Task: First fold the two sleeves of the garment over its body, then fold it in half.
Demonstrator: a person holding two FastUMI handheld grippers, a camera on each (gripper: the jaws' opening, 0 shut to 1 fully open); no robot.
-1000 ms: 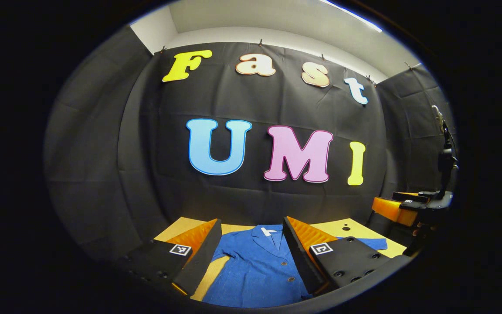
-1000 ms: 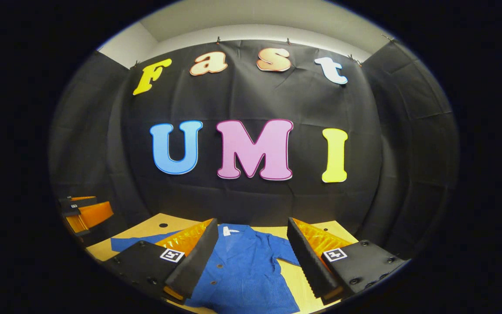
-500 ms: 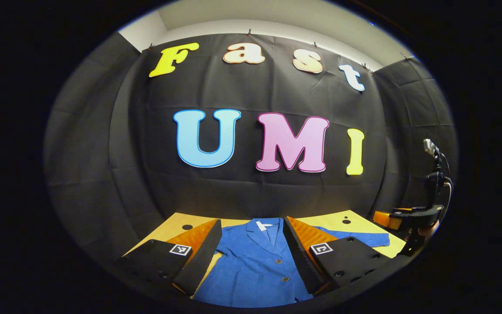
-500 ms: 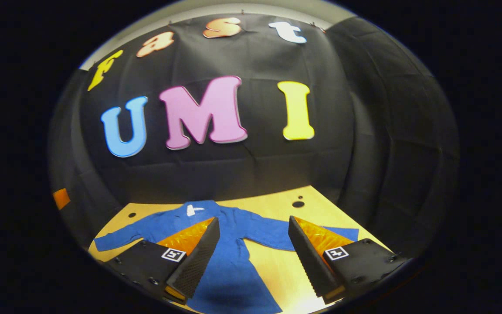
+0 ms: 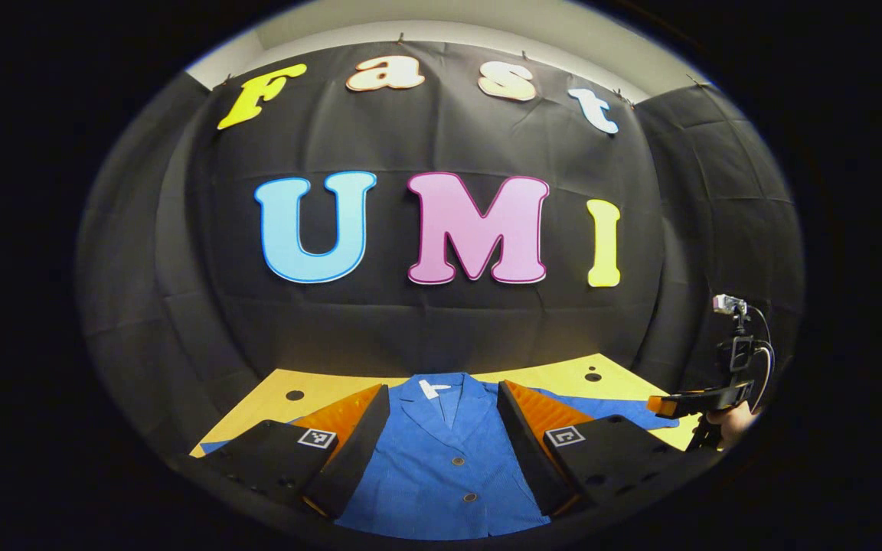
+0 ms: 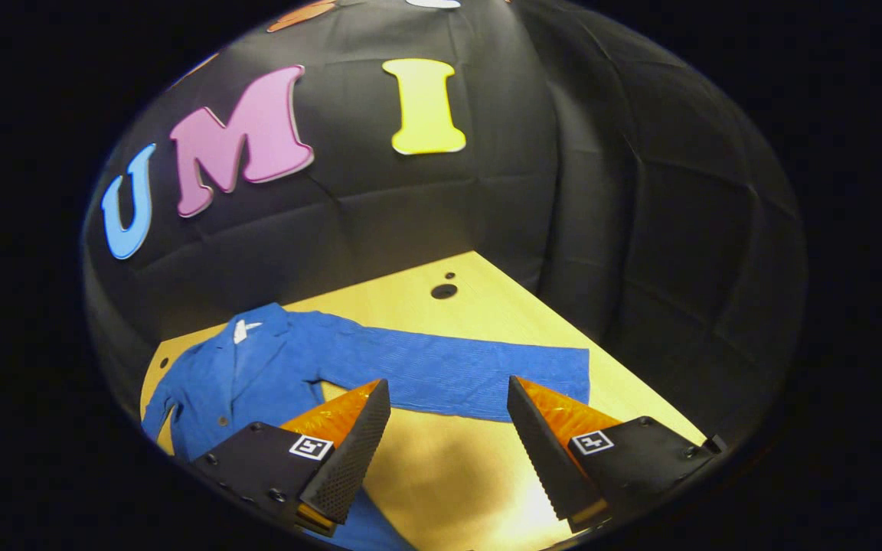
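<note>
My left gripper [image 5: 441, 436] hangs released above the blue jacket's [image 5: 445, 467] buttoned front; my right gripper [image 6: 445, 432], jaws spread, sits just short of its outstretched sleeve [image 6: 456, 371] on the wooden surface [image 6: 487, 306].

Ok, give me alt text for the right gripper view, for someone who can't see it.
A blue button-up jacket lies flat on a wooden table, one sleeve stretched out straight. The right gripper hovers above that sleeve, jaws open.

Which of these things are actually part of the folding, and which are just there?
Part of the job:
blue jacket
its outstretched sleeve
left hand-held gripper
right hand-held gripper

Just there:
wooden table
holes in the table
</note>
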